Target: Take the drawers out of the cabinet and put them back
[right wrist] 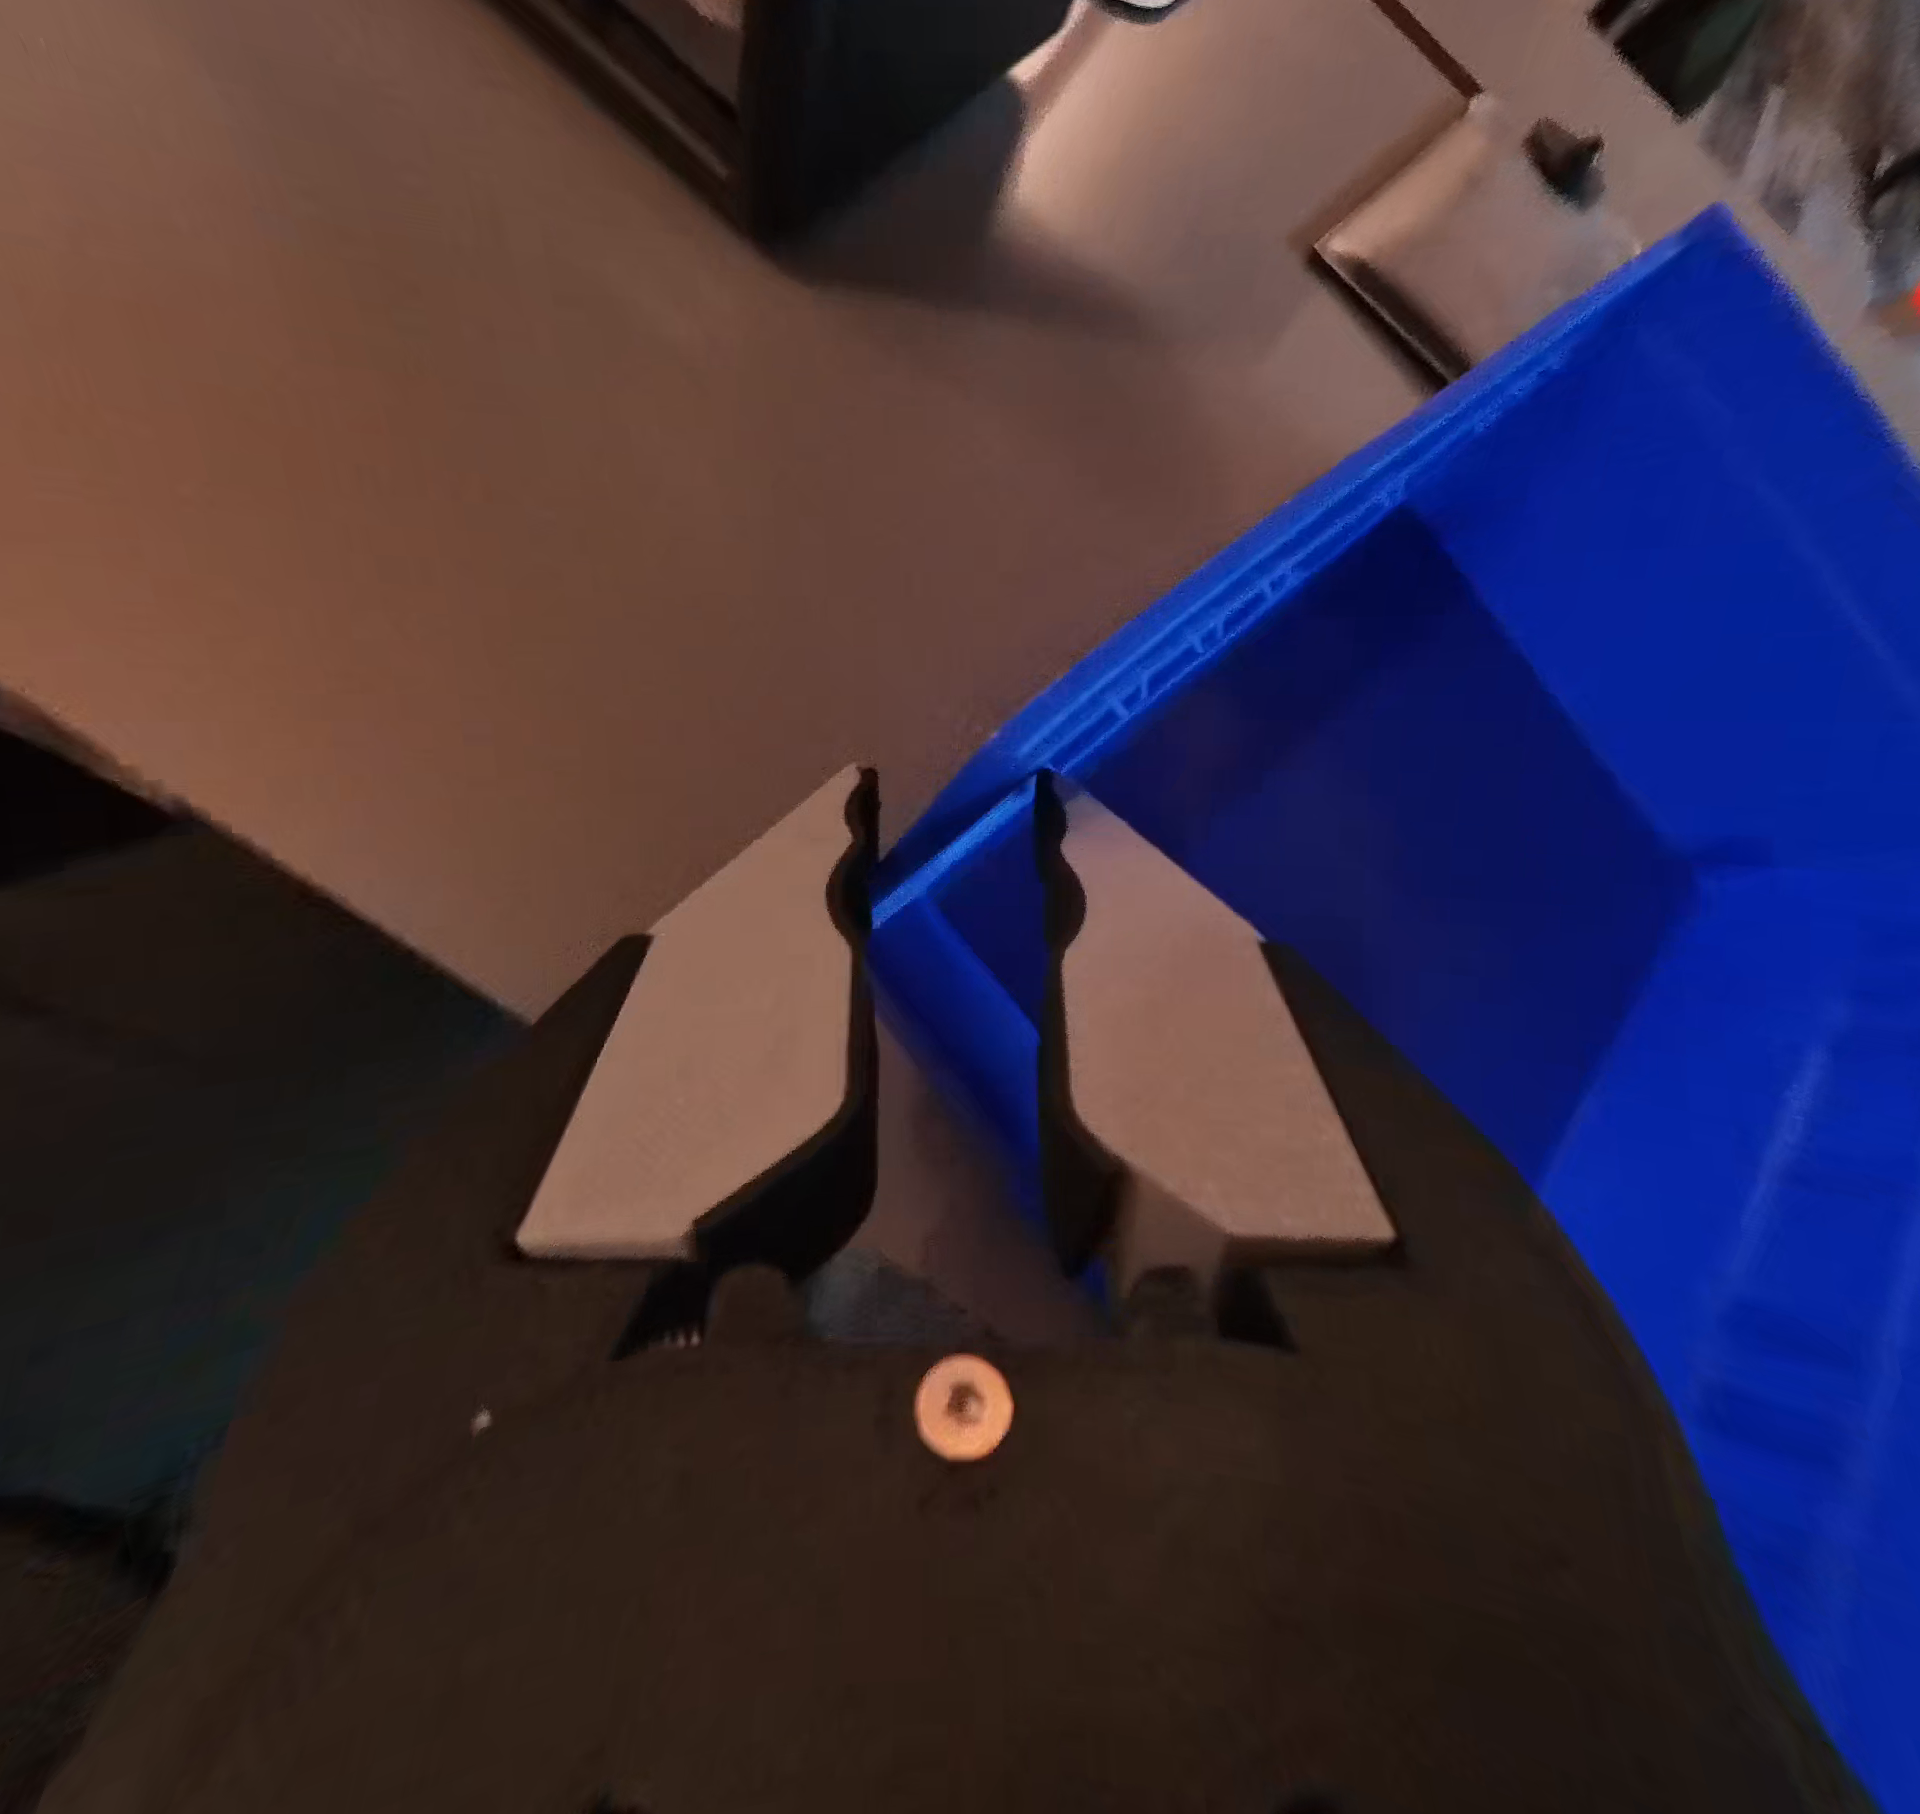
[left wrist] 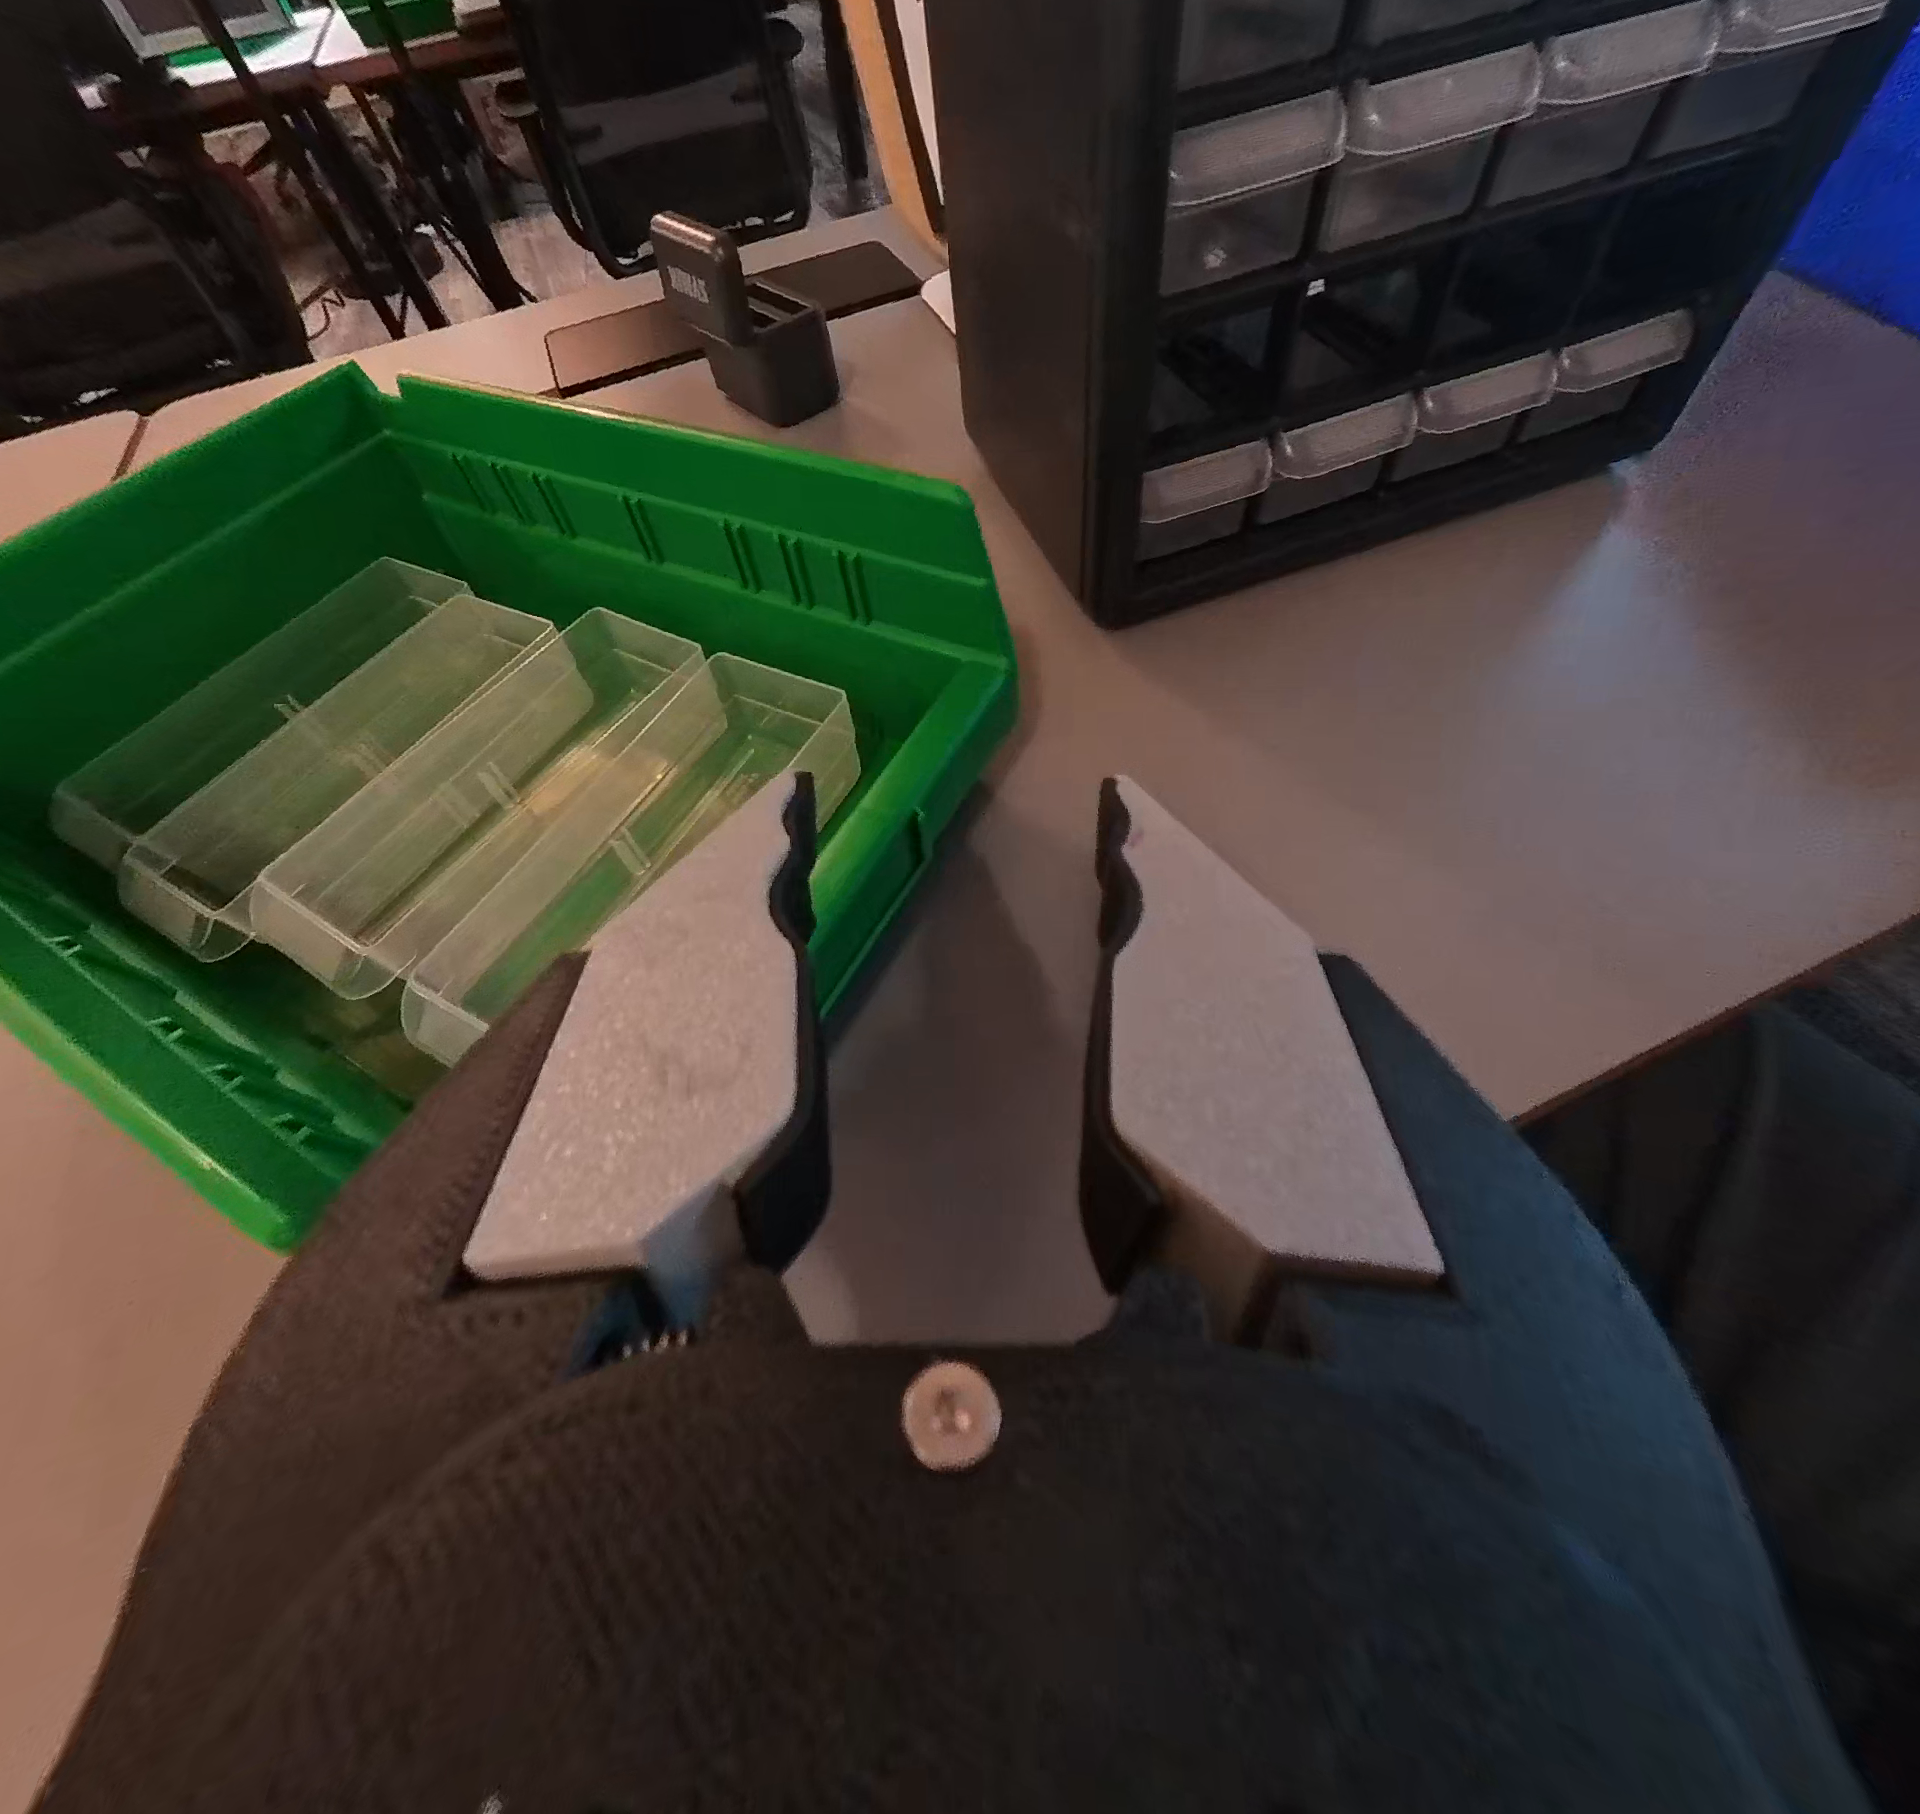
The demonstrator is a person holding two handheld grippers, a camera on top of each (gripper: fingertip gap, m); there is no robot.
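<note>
A black cabinet [left wrist: 1039, 258] stands on the grey table at the upper right. Most of its slots hold clear drawers [left wrist: 1434, 133]; one row of slots [left wrist: 1455, 299] is empty. Several clear drawers [left wrist: 416, 777] lie side by side in a green bin [left wrist: 707, 507] at the left. My left gripper [left wrist: 956, 798] is open and empty, over the table between the green bin's right corner and the cabinet. My right gripper [right wrist: 956, 782] is open and empty, its fingers over the near corner of a blue bin [right wrist: 1558, 725]. The visible part of that bin holds nothing.
A small dark grey holder [left wrist: 769, 351] with a block in it stands behind the green bin. The blue bin also shows right of the cabinet [left wrist: 1860, 154]. The table's near edge [left wrist: 1662, 1058] runs at the lower right. Chairs and desks stand beyond the table.
</note>
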